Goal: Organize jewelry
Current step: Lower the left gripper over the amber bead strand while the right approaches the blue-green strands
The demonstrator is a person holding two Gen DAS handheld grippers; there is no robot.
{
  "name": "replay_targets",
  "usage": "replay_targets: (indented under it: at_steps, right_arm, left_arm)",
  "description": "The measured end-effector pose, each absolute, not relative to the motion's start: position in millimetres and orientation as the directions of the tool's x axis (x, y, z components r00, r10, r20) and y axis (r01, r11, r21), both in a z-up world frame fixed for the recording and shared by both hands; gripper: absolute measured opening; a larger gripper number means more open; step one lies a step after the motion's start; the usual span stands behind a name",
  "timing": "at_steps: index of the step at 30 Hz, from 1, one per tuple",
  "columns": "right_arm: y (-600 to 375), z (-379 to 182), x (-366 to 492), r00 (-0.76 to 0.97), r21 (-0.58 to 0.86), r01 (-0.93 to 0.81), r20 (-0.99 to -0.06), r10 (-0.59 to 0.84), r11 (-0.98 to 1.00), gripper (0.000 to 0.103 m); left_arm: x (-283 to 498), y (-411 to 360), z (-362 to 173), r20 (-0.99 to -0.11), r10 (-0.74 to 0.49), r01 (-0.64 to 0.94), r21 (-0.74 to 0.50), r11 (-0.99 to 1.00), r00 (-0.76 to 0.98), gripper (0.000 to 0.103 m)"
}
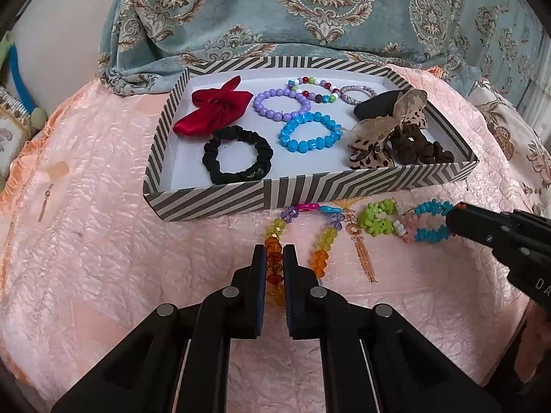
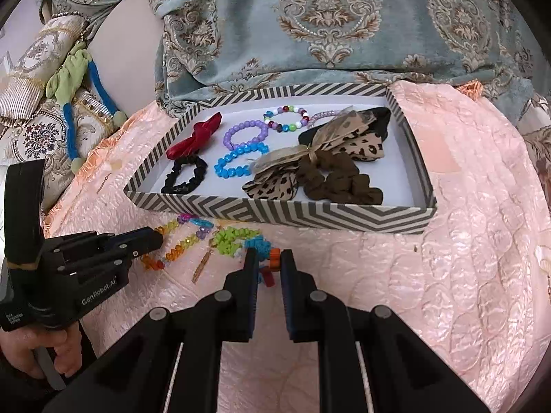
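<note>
A rainbow bead bracelet [image 1: 323,241] lies on the pink quilt just in front of the striped tray [image 1: 310,189]. My left gripper [image 1: 274,256] is shut on its orange and red beads near the lower left of the loop. To the right lies a chip bracelet [image 1: 375,220] of green, white, pink and blue pieces. My right gripper [image 1: 449,222] holds its blue end. In the right wrist view my right gripper [image 2: 269,260] is shut on blue and orange chips of that bracelet [image 2: 230,241]. My left gripper [image 2: 159,237] pinches the rainbow bracelet [image 2: 179,247] at the left.
The tray [image 2: 275,211] holds a red bow [image 1: 213,110], a black scrunchie [image 1: 237,155], blue [image 1: 310,132] and purple [image 1: 280,103] bead bracelets, a leopard bow [image 1: 385,130] and a brown scrunchie [image 1: 420,148]. A gold earring [image 1: 361,241] lies between the two bracelets. Teal patterned cloth rises behind.
</note>
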State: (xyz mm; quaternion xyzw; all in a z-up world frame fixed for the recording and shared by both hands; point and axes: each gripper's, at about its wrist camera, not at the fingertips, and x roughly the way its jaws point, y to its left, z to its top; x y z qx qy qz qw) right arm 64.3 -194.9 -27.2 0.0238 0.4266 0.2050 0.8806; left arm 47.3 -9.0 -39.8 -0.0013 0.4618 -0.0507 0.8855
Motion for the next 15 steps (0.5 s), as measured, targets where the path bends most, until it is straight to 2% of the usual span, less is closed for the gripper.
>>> replay_targets:
  at_steps: [15]
  right_arm:
    - [-186.6,-37.6,62.1,0.563,0.153,-0.335,-0.759,0.328,0.930,0.012]
  left_arm:
    - [47.5,-9.6,-39.8,-0.816,-0.080,0.087,-0.037,0.996,0.573,0.000]
